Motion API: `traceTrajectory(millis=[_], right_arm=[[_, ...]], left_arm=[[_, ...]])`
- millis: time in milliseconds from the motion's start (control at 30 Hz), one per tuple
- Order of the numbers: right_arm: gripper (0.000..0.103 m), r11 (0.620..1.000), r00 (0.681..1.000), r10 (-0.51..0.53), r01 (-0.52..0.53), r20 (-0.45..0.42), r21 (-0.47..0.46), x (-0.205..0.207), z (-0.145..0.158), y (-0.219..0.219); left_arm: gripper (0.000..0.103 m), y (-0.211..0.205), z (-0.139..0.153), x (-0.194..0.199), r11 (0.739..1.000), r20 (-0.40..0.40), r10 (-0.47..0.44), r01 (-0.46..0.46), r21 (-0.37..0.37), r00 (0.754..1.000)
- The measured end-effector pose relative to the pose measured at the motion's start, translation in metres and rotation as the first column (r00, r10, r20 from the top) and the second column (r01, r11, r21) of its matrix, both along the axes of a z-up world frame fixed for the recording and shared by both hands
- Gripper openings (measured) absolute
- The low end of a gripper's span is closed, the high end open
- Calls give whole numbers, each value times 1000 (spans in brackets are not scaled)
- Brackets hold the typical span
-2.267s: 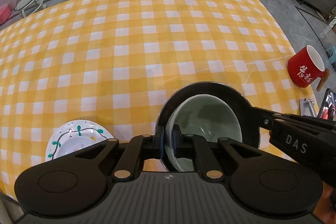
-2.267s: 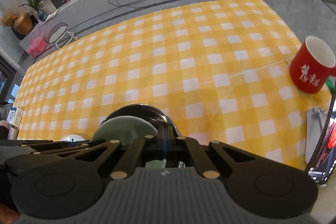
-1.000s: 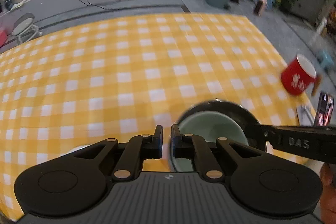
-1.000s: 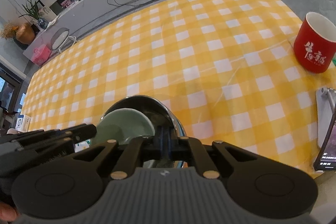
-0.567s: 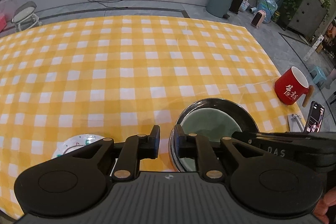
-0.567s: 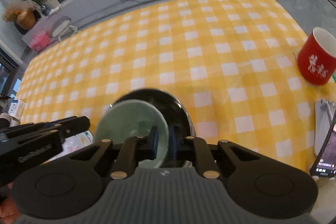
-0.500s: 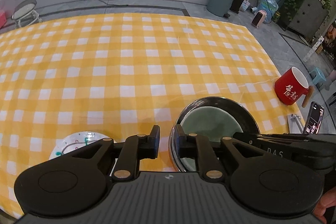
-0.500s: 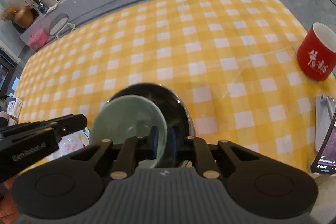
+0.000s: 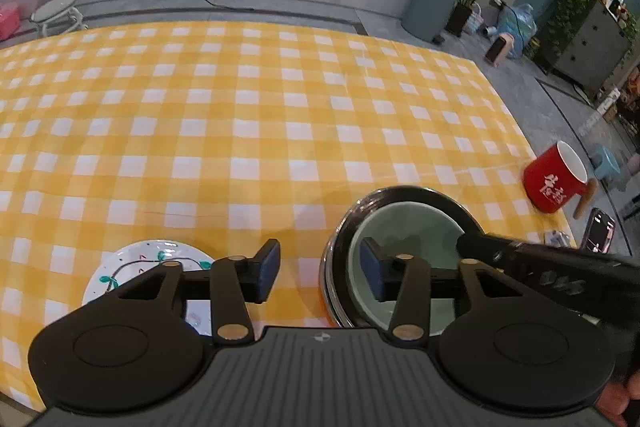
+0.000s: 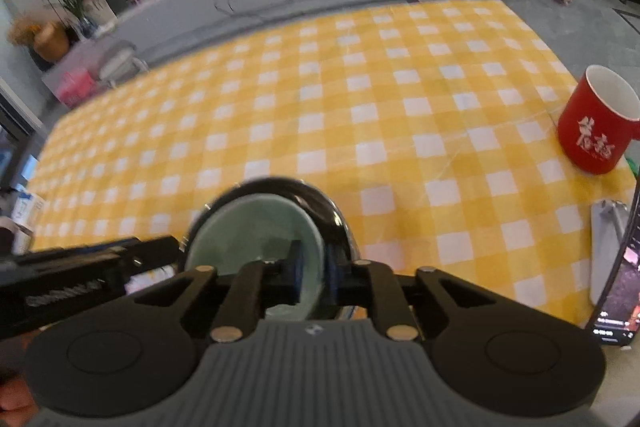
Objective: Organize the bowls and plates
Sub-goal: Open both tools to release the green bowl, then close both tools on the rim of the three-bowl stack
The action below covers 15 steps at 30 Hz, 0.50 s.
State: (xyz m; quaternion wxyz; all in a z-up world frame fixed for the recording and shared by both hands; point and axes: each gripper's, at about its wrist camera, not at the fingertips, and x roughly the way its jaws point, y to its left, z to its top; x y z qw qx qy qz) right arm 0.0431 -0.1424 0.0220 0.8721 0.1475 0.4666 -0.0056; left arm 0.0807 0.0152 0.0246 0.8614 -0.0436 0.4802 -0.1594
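The left tongs (image 9: 318, 269) stood spread astride the near rim of the black plate (image 10: 320, 201), gripping nothing. The right tongs (image 10: 314, 273) stood parted across the rim of the green bowl (image 9: 404, 231) nested in that plate on the counter (image 9: 240, 115). A careless withdrawal risked tipping the bowl. Beyond the plate, the red mug (image 10: 596, 129) carried white characters, unreadable.

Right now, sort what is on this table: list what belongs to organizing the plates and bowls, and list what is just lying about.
Belongs to the job:
- green bowl, sitting inside the black bowl
- black bowl
- white painted plate

Just lying about:
- red mug
- phone, at the table's right edge
- checked tablecloth
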Motion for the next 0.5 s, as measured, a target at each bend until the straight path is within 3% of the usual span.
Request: traceTrajectory(millis=[33,67,233,367,500], right_arm=[[33,1000,999,0,0,33,12,-4,3,-2],[37,1000,997,-7,5,72,21,-8,6,-5],[48,995,985,-79,68,153,78,-15,2,-26],[51,976,981,-161,142,107,165,-14,-22,-45],[56,924,971,-231,199,63,326,-17,-48,-63]], left_arm=[[60,2,0,-2,1000,11,12,-12,-9,1000],[61,4,0,-2,1000,14,23,-23,-20,1000],[67,20,-11,-5,981,-36,120,-125,-152,992],[68,33,-25,-12,943,-69,215,-226,-243,974],[68,39,-39,-17,907,-111,242,-265,-327,964]])
